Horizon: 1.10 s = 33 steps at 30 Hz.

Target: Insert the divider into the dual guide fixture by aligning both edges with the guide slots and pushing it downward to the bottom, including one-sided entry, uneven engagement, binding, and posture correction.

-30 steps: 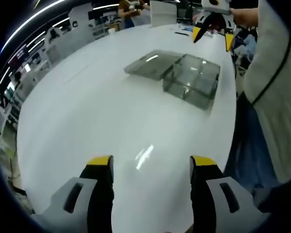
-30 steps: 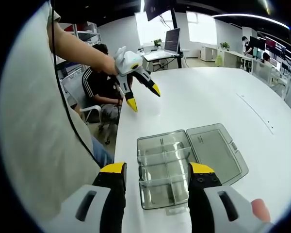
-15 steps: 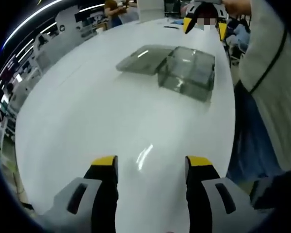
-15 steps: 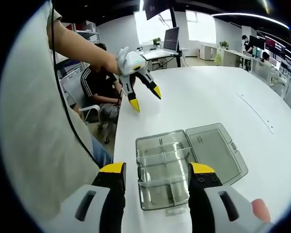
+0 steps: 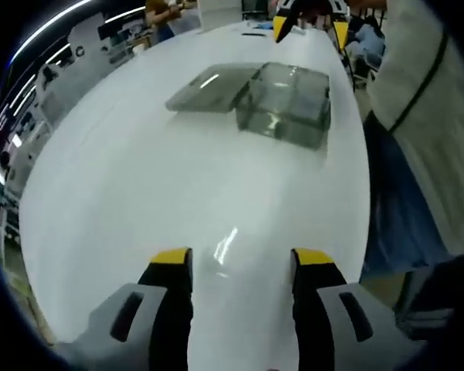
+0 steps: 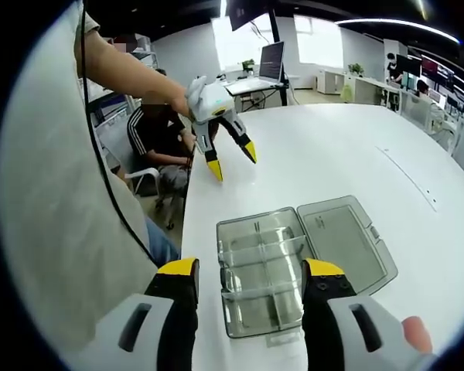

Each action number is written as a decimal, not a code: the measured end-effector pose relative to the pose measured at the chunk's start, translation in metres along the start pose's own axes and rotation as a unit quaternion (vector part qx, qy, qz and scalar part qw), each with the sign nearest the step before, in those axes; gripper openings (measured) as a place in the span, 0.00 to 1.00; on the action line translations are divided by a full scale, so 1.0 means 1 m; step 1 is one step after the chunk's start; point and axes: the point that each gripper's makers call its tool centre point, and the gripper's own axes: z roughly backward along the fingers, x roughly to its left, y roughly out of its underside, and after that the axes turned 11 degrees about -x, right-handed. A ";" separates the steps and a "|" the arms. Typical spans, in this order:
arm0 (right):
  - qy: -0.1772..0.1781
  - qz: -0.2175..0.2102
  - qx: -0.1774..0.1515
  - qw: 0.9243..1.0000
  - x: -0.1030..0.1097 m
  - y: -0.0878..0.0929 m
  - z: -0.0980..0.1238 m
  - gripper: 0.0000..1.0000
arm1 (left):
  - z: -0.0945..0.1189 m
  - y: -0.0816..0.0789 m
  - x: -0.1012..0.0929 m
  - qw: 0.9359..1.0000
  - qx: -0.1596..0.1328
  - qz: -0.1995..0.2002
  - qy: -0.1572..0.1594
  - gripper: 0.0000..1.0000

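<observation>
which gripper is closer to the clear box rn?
Right. The right gripper hangs open right at the clear box, its tips framing the near end. The left gripper is open too, held up well beyond the far end.

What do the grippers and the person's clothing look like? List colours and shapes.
Left gripper and right gripper: pale grey bodies with dark slots, black jaws tipped yellow. The person wears a light short-sleeved top crossed by a thin black cable, and blue trousers.

bright overhead strip lighting | glare streak on white table (image 5: 226, 246) | fisheye edge warp | mild blur
</observation>
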 end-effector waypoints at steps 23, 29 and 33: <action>0.011 -0.014 0.002 1.000 0.001 0.006 0.003 0.50 | -0.017 0.008 -0.007 0.995 0.047 -0.057 0.070 0.40; 0.015 -0.016 0.001 1.000 -0.003 0.007 0.005 0.50 | -0.018 0.010 -0.004 0.994 0.050 -0.058 0.078 0.38; 0.017 -0.018 0.000 1.000 -0.005 0.007 0.005 0.50 | -0.018 0.010 -0.002 0.992 0.057 -0.069 0.086 0.34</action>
